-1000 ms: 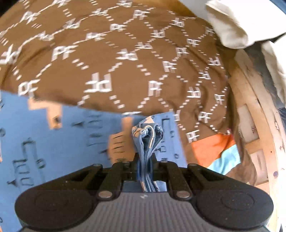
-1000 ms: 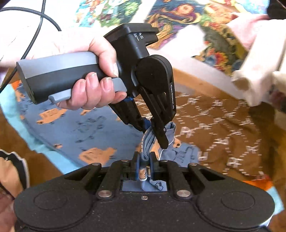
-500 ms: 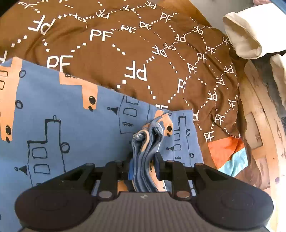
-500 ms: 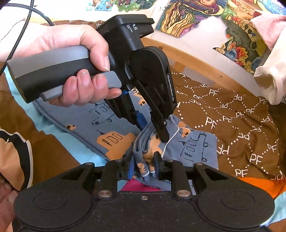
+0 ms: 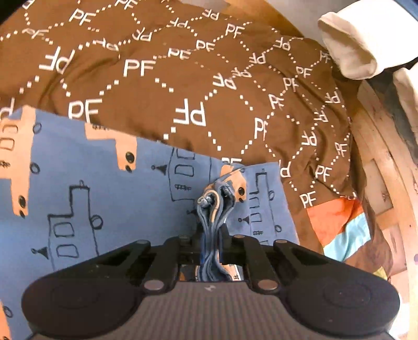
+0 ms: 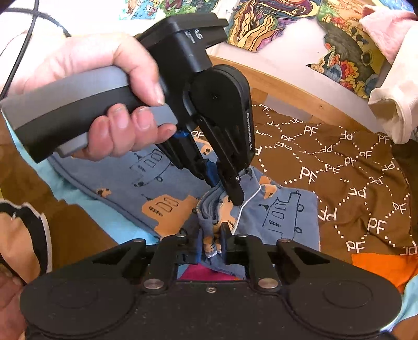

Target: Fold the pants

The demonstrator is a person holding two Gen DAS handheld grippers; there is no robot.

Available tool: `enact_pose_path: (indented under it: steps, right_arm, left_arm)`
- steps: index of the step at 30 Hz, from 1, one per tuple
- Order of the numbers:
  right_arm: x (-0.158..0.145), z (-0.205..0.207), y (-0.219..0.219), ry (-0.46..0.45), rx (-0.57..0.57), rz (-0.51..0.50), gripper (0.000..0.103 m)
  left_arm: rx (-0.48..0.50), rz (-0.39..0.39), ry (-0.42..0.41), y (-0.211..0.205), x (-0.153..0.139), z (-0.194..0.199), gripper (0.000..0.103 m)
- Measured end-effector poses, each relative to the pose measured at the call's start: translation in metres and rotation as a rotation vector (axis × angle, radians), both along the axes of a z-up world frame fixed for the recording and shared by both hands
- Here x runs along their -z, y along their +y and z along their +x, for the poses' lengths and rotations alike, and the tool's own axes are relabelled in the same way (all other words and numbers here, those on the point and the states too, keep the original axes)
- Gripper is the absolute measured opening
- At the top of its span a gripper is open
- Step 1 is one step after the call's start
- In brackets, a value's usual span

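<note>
The blue pants (image 5: 104, 198) with orange and black printed vehicles lie on a brown bedspread (image 5: 183, 86) marked "PF". My left gripper (image 5: 212, 243) is shut on a bunched, layered edge of the pants. In the right wrist view the left gripper (image 6: 224, 191) comes down from the upper left, held by a hand, and pinches the same bunch. My right gripper (image 6: 212, 240) is shut on that bunch of the pants (image 6: 284, 211) just below it. A white drawstring (image 6: 248, 204) hangs from the bunch.
A wooden bed frame (image 5: 384, 167) runs along the right. Cream cloth (image 5: 350, 49) lies at the far right corner. A colourful printed sheet (image 6: 300, 23) and pale pink-white clothing (image 6: 392, 78) lie beyond the frame. An orange and light-blue patch (image 5: 339, 225) shows on the bedspread.
Both grippers have come down toward the bed with the bunched edge held. The pants have settled flatter on the bedspread and the view has steadied.
</note>
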State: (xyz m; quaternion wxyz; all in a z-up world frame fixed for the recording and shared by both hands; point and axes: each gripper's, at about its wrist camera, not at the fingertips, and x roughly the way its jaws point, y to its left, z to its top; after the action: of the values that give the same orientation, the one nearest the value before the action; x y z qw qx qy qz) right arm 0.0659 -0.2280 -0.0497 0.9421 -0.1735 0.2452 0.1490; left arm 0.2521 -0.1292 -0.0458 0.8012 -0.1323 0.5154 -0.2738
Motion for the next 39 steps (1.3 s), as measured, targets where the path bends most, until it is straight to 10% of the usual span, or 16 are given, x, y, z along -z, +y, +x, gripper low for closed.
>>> enact_pose_path:
  steps: [23,31,34,39]
  right_arm:
    - [-0.005,0.02,0.122,0.105,-0.264,0.06,0.014]
    - [-0.004,0.012,0.11,0.125,-0.28,0.089,0.048]
    - [-0.018,0.005,0.085,0.098,-0.21,0.074,0.057]
    - [-0.03,0.008,0.03,0.074,0.018,0.112,0.066]
  left_arm:
    - [-0.09,0.075,0.009,0.14,-0.004,0.001,0.013]
    - [-0.16,0.045,0.01,0.149,-0.003,-0.01,0.044]
    - [-0.198,0.135,-0.076,0.141,-0.014,-0.026,0.072]
    - [-0.24,0.299,-0.191,0.12,-0.012,-0.045,0.075]
